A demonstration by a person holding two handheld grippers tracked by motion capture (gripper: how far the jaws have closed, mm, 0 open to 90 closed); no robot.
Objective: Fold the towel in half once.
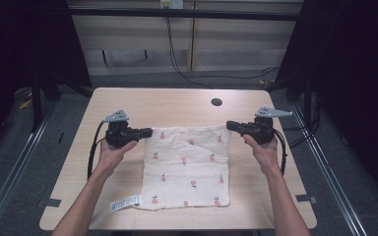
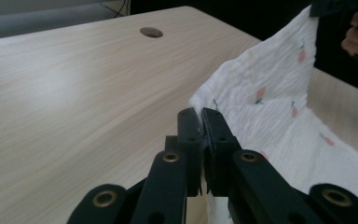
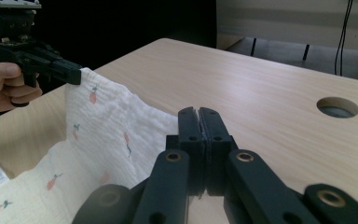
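A cream cloth (image 1: 187,164) printed with small red fruit lies on the wooden table (image 1: 177,105). Its far edge is lifted and stretched between the two grippers; its near half rests flat. My left gripper (image 1: 149,132) is shut on the cloth's far left corner, seen up close as black jaws pinching the cloth (image 2: 261,93) in the left gripper view (image 2: 200,114). My right gripper (image 1: 229,125) is shut on the far right corner. In the right gripper view its jaws (image 3: 198,114) pinch the cloth (image 3: 107,126), with the left gripper (image 3: 77,74) beyond.
A white label (image 1: 124,202) hangs off the cloth's near left corner. A round cable hole (image 1: 216,102) sits in the table behind the cloth. Cables trail from both grippers. Dark curtains and metal frame rails flank the table.
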